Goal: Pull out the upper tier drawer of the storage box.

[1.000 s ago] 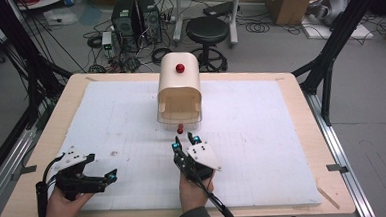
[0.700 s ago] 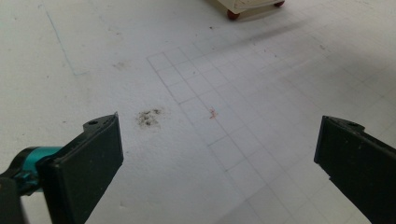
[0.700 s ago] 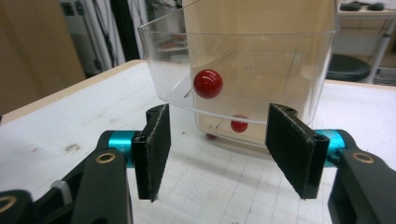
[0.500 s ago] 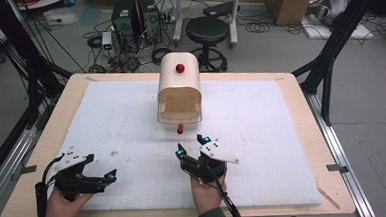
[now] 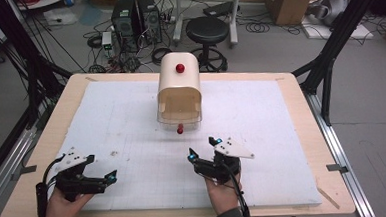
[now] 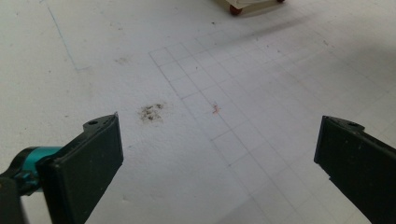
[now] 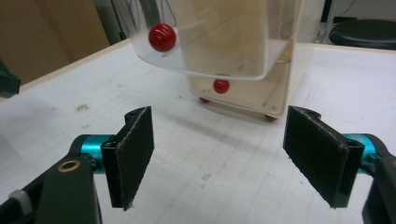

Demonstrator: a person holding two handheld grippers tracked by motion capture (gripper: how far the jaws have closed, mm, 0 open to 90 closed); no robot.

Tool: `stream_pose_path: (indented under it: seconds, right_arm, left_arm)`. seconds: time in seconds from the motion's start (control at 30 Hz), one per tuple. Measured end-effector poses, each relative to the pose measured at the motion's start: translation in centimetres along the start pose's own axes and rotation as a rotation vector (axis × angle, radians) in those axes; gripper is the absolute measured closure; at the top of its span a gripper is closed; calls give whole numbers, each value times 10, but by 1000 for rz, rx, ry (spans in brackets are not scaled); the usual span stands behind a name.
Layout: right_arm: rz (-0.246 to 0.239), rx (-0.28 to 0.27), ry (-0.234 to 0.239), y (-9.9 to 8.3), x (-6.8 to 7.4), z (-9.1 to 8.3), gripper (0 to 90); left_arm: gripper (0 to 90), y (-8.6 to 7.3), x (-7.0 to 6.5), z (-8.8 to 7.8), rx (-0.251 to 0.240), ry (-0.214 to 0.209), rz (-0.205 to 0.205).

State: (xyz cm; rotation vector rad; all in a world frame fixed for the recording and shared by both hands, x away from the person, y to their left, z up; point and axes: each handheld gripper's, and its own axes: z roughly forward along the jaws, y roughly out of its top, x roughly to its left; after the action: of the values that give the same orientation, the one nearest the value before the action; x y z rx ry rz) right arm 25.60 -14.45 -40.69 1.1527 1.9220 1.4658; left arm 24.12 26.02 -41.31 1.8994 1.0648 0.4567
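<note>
A cream box [image 5: 179,89] with a red knob [image 5: 180,68] on its rounded top stands mid-table. Its clear front flap [image 7: 205,51] tilts outward and carries a second red knob [image 5: 180,130], also seen in the right gripper view [image 7: 162,37]. My right gripper [image 5: 203,148] hovers a little in front of and to the right of that knob. Its jaws have just been opening and stand open with nothing between them [image 7: 219,158]. My left gripper [image 5: 103,168] rests open near the table's front left, over bare sheet [image 6: 219,154].
A white gridded sheet [image 5: 282,134] covers the wooden table [image 5: 306,117]. A small dark smudge [image 6: 152,112] marks the sheet ahead of the left gripper. Behind the table are a black stool [image 5: 207,30], computer towers [image 5: 136,16] and cables on the floor.
The right gripper has drawn away from the flap's red knob, to the right and slightly toward the person, and its jaws have spread wider. The left gripper has stayed put.
</note>
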Motion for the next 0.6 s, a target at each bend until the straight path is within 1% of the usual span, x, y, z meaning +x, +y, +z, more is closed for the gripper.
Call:
stream_pose_path:
  seconds: [0.13, 0.23, 0.3, 0.47, 0.5, 0.6]
  right_arm:
    - [-3, 24, 6, 0, -10, -4, 218]
    - [8, 28, 13, 1, -17, -8, 213]
    - [6, 33, 16, 1, -21, -9, 212]
    - [15, 42, 21, 2, -28, -13, 205]
    - [7, 43, 20, 2, -29, -14, 204]
    - [5, 56, 30, 2, -33, -16, 201]
  left_arm:
    - [17, 0, -1, 1, -2, -1, -3]
    - [17, 0, -1, 1, 1, -2, 0]
    - [17, 0, -1, 1, 1, -4, -3]
    - [17, 0, -1, 0, -2, -4, -2]
    - [17, 0, -1, 0, -2, -4, -1]
    - [17, -1, -1, 0, -3, -4, -4]
